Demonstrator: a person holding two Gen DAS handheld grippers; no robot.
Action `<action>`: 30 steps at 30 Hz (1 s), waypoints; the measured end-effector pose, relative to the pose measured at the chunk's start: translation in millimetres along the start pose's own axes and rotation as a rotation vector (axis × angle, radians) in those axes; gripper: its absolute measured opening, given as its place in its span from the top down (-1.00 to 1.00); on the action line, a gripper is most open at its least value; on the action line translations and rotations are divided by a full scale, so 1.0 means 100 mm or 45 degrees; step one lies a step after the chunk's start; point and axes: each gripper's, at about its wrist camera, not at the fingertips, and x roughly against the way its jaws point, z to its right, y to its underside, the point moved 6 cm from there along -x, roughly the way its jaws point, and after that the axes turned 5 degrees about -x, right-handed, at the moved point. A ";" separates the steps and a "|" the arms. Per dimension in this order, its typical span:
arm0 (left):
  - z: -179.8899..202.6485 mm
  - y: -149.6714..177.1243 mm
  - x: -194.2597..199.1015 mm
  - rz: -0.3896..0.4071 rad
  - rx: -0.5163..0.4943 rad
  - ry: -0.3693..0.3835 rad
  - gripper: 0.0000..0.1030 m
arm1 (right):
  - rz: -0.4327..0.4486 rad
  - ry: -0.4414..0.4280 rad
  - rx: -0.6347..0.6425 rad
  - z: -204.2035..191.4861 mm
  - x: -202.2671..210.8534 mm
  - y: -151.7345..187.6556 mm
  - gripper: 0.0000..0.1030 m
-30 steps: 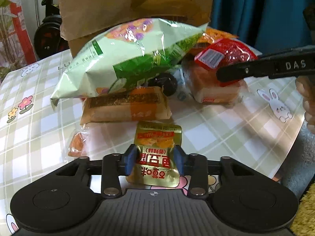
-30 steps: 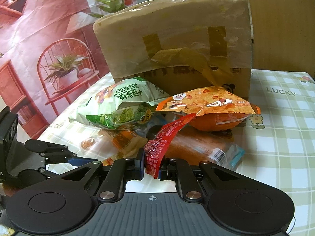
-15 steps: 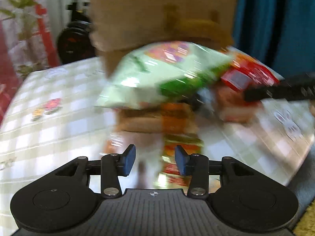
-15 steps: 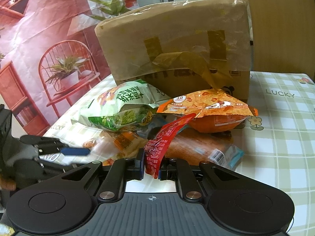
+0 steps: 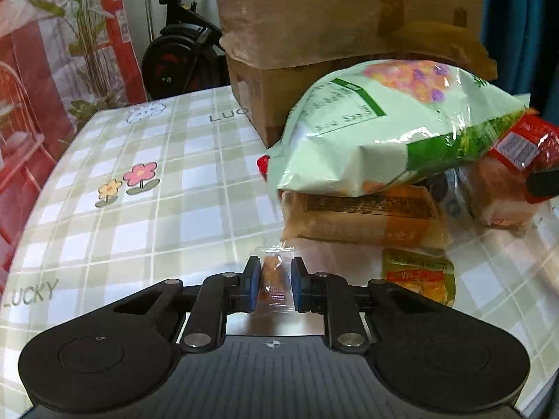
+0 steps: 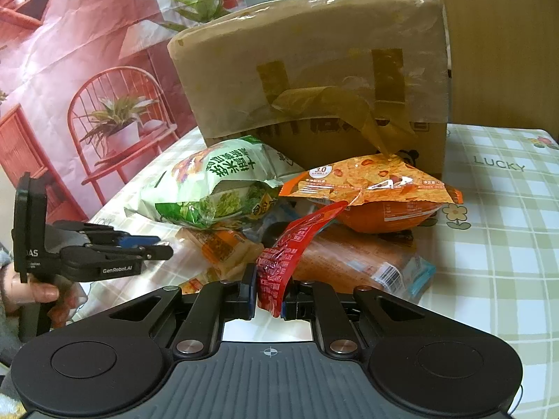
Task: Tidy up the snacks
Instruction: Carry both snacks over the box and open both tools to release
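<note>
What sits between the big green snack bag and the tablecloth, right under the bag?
In the left wrist view, a wrapped bread loaf lies on the tablecloth beneath the green snack bag, which rests on top of it.

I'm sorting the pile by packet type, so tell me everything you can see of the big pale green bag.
The pale green bag is a large, puffy pillow pack of glossy, crinkled film, pale mint with a darker green band, printed Chinese text, a nutrition table and an orange-and-purple picture. It looks sealed and lies tilted on top of the pile, resting on the orange-wrapped bread pack with its far side close to the cardboard box. The orange chip bag sits beside it. Neither gripper touches it.
</note>
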 end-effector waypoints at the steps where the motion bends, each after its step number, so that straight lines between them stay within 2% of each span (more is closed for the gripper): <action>1: 0.02 0.00 0.02 0.004 -0.008 0.010 0.62 | 0.001 0.001 0.002 0.00 0.00 0.00 0.79; 14: -0.06 0.06 0.48 0.123 0.093 -0.002 0.62 | 0.057 -0.011 0.028 -0.06 0.15 -0.10 0.79; 19: -0.16 -0.06 0.73 0.199 0.171 -0.026 0.62 | 0.107 -0.009 0.064 -0.07 0.28 -0.23 0.79; 24: -0.23 -0.40 0.99 0.317 0.149 -0.055 0.62 | 0.187 -0.011 0.117 -0.09 0.43 -0.53 0.79; 30: -0.22 -1.00 1.22 0.475 0.120 -0.063 0.62 | 0.288 -0.018 0.180 -0.10 0.55 -1.06 0.79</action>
